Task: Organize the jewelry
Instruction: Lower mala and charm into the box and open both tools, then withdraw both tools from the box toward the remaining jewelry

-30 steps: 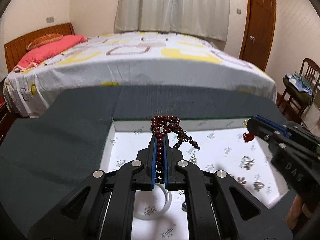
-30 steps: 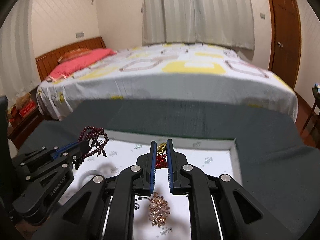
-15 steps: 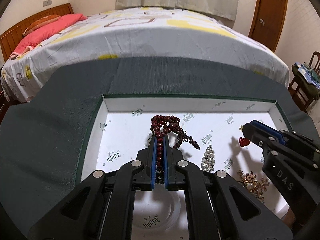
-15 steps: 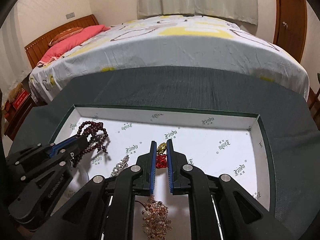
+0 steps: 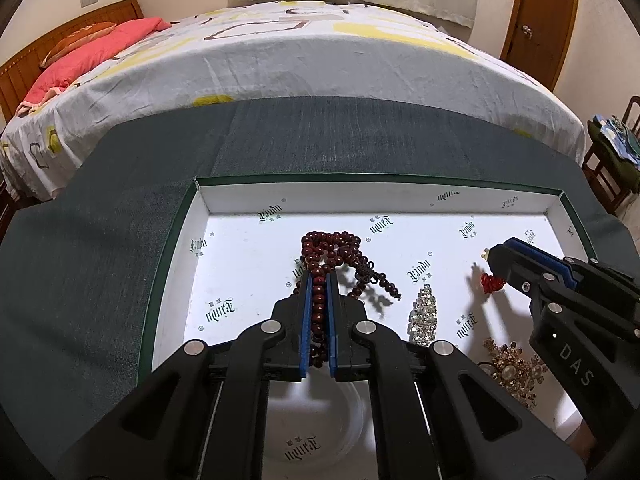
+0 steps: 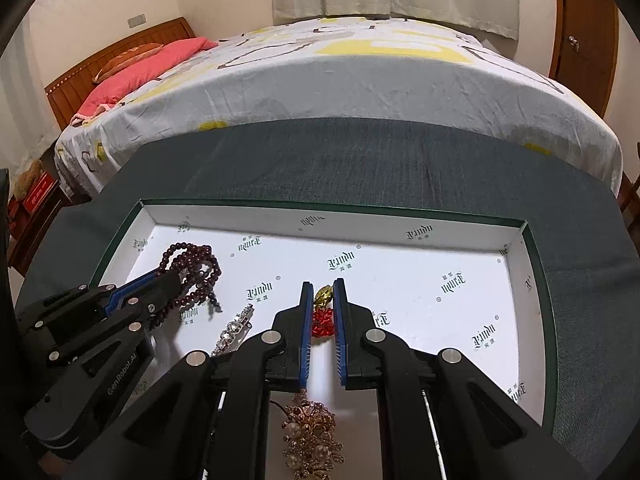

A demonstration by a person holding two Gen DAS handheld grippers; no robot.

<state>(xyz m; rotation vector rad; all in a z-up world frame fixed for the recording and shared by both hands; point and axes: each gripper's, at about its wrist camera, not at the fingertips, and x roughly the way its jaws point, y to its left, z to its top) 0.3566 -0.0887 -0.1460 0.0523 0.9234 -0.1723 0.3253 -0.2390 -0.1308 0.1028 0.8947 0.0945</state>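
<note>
A white-lined, green-edged box (image 5: 360,194) (image 6: 320,220) lies on the dark cloth. My left gripper (image 5: 319,280) is shut on a dark red bead bracelet (image 5: 332,246), held over the box's left part; it also shows in the right wrist view (image 6: 192,268). My right gripper (image 6: 323,292) is shut on a red and gold charm (image 6: 323,316), over the box's middle right; the charm shows in the left wrist view (image 5: 491,282). A silver rhinestone piece (image 5: 424,312) (image 6: 234,330) and a gold pearl brooch (image 5: 514,370) (image 6: 312,436) lie in the box.
A clear bangle (image 5: 316,432) lies in the box under my left gripper. The dark cloth table (image 5: 100,260) surrounds the box. A bed (image 5: 300,60) stands behind it, a chair (image 5: 612,160) at far right.
Both grippers have come down and tilted toward the box with their pieces still held. More of the box floor shows now.
</note>
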